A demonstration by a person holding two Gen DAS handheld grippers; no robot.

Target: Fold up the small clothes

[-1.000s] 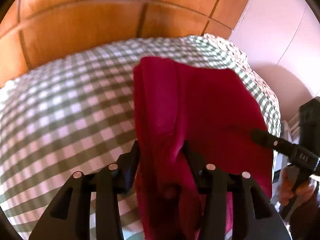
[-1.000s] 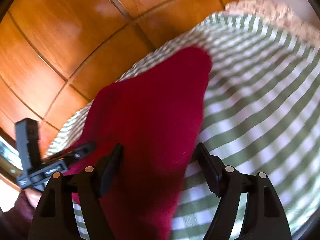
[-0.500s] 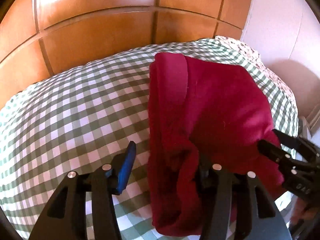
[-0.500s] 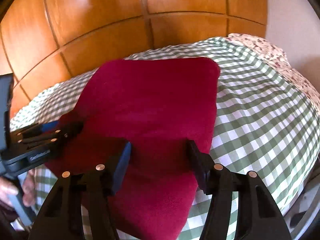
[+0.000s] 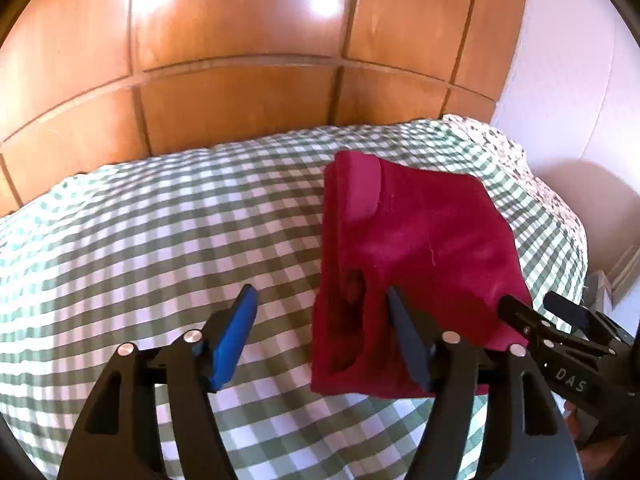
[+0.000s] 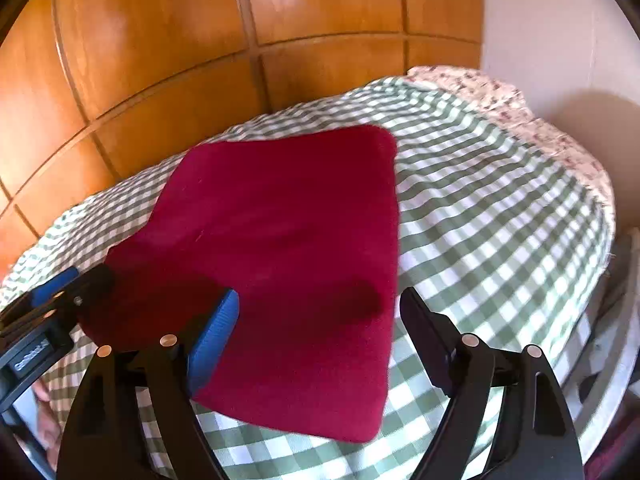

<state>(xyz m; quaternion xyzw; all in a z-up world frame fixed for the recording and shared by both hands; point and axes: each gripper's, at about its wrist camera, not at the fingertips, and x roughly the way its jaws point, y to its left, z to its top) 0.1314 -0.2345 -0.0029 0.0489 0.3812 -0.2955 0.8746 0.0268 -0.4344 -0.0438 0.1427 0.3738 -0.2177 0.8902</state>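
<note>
Nearest in each wrist view, the fingers of both tools are seen spread, with nothing pinched between them. The left gripper is held just short of the near left corner of the red garment, where open layered edges are shown. The right gripper is held over the garment's near edge. Each tool is glimpsed at the margin of the other's view.

The garment is laid flat on the green checked cover of the bed, toward its right side. It is judged to be already folded into a compact, roughly rectangular packet: a smooth top is presented in the right view, doubled layers along the left side in the left view. Little is thought to be left beyond a possible further fold or tidying; no other clothes are seen.

Its long axis is run from the grippers away toward the wooden panelling, the far short edge being pointed at that wall.
</note>
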